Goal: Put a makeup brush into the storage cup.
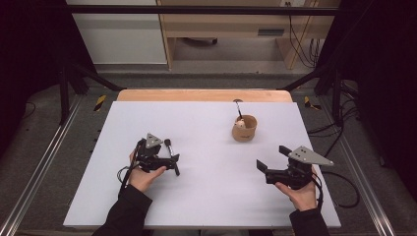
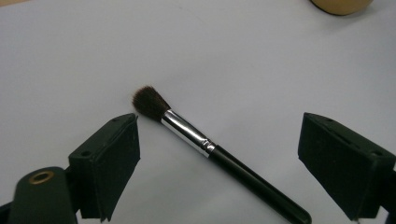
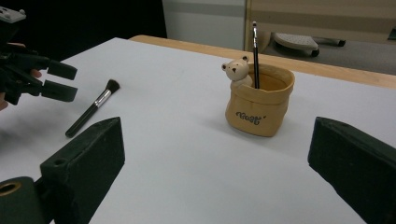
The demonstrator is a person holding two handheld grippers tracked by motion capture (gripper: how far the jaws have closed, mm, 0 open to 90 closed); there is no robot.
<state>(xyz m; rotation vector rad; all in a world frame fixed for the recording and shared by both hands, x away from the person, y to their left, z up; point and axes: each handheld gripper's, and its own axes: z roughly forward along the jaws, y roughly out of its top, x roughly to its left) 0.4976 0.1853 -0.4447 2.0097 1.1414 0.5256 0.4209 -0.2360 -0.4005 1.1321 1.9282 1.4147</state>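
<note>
Brush (image 2: pixel 205 144) handle end cut off; both grippers agape.

A: State the layout on the white rectangular table top (image 1: pixel 206 196).

B: A tan cup-shaped holder (image 1: pixel 245 129) stands at two o'clock from centre, with a thin dark stick (image 1: pixel 239 109) rising from it.

A: And the grippers?

B: Left black gripper (image 1: pixel 172 156) at eight o'clock, beside a black-handled brush (image 1: pixel 171 155). Right black gripper (image 1: pixel 272 157) at four o'clock, jaws apart, nothing between them.
</note>
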